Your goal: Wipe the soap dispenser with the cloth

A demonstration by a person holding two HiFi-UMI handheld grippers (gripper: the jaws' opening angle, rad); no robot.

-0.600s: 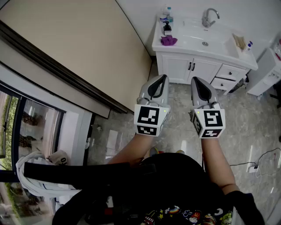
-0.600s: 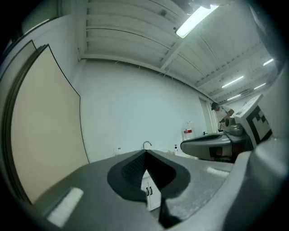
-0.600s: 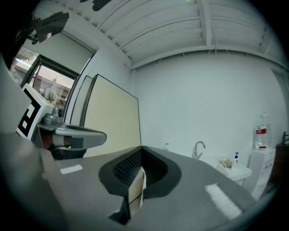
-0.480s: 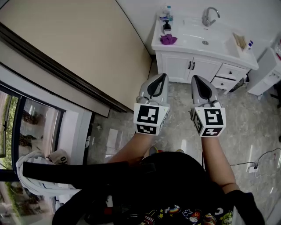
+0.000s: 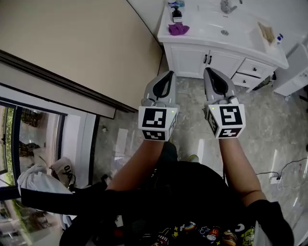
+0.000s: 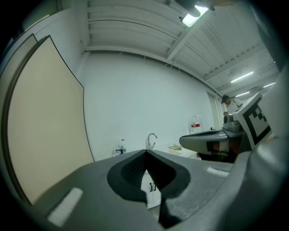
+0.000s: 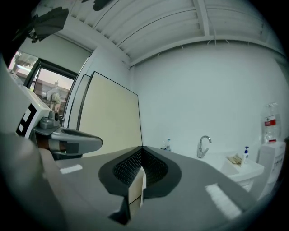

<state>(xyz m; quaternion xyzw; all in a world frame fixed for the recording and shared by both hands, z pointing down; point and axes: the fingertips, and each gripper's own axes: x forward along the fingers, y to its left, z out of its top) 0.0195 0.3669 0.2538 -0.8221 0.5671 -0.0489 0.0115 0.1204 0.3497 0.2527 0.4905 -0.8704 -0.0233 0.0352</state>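
Observation:
In the head view a white vanity [image 5: 240,36] stands at the top, ahead of me. On its left end lies a purple cloth [image 5: 178,29], and just behind it stands the small dark-topped soap dispenser [image 5: 176,15]. My left gripper [image 5: 168,74] and right gripper [image 5: 208,70] are held side by side over the floor, pointing level at the vanity and well short of it. Both are shut with nothing between the jaws. The left gripper [image 6: 146,153] and right gripper [image 7: 142,148] show their tips meeting in their own views.
A faucet [image 5: 226,6] and basin [image 5: 224,29] sit mid-vanity; a blue-capped bottle [image 5: 277,38] stands at its right end. The beige wall panel [image 5: 82,43] runs along the left. A white unit [image 5: 294,72] is on the right. A cable and plug [image 5: 278,177] lie on the marble floor.
The vanity has slid up the head view and looms larger as the person steps nearer. Both grippers stay side by side and shut.

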